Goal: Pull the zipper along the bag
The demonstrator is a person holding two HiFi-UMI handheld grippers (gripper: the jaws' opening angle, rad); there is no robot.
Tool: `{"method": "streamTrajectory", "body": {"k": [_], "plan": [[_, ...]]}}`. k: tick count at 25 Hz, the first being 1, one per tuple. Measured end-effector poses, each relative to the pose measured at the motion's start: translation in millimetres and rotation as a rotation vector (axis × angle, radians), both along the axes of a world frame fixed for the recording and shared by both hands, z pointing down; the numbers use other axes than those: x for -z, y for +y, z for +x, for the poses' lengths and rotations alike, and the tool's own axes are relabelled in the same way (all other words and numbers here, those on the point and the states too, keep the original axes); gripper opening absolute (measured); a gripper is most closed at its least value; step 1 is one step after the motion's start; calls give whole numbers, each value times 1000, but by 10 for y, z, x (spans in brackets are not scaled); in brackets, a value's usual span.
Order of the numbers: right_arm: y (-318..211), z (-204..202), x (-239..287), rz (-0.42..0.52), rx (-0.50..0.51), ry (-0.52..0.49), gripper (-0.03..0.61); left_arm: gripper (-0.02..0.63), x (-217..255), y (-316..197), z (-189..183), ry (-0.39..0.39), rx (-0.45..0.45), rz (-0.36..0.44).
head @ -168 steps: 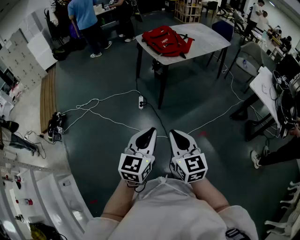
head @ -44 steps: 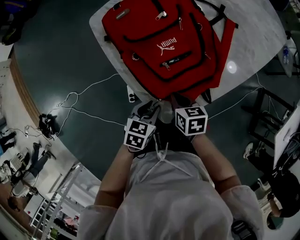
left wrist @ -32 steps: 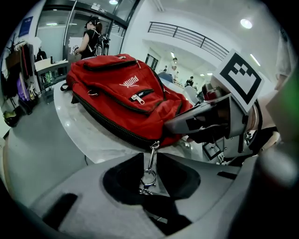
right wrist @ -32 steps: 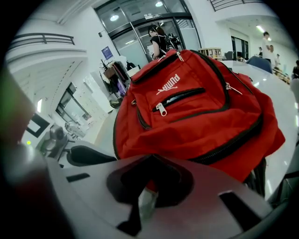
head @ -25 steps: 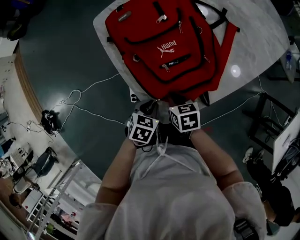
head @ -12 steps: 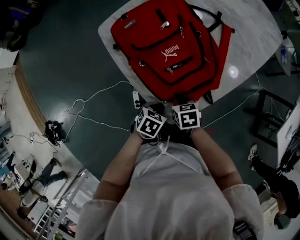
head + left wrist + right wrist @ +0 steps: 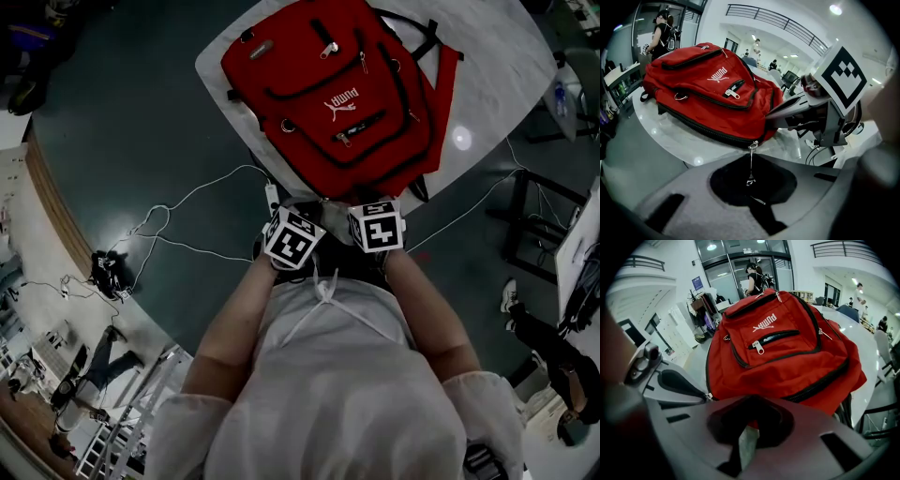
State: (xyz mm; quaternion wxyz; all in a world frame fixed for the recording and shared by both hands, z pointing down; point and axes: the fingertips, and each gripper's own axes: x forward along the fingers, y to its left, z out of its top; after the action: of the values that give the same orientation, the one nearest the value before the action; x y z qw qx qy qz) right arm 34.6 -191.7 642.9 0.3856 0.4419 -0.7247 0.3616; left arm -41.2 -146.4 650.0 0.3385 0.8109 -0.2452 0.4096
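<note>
One red bag (image 7: pixel 347 94) points long-way away from me. My left gripper (image 7: pixel 752 151) pinches its zipper pull (image 7: pixel 751 165); my right gripper (image 7: pixel 749 401) pinches its near edge.

Since standing well back I've walked up: the backpack (image 7: pixel 347 94) now fills 12 o'clock, my left gripper (image 7: pixel 753 151) has closed on its zipper pull (image 7: pixel 751 164), my right gripper (image 7: pixel 752 401) on its near hem

Red backpack (image 7: pixel 349 94) on table (image 7: pixel 497 56), left hand-held gripper (image 7: pixel 296 225), right hand-held gripper (image 7: pixel 373 217) (adjacent)
</note>
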Motion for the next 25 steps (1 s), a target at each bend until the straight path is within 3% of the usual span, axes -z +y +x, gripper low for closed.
{"method": "streamTrajectory", "body": {"k": [25], "plan": [[-17,-61,19,10,49,90,28,25,-31,-613,-695,-94,66,106]]}}
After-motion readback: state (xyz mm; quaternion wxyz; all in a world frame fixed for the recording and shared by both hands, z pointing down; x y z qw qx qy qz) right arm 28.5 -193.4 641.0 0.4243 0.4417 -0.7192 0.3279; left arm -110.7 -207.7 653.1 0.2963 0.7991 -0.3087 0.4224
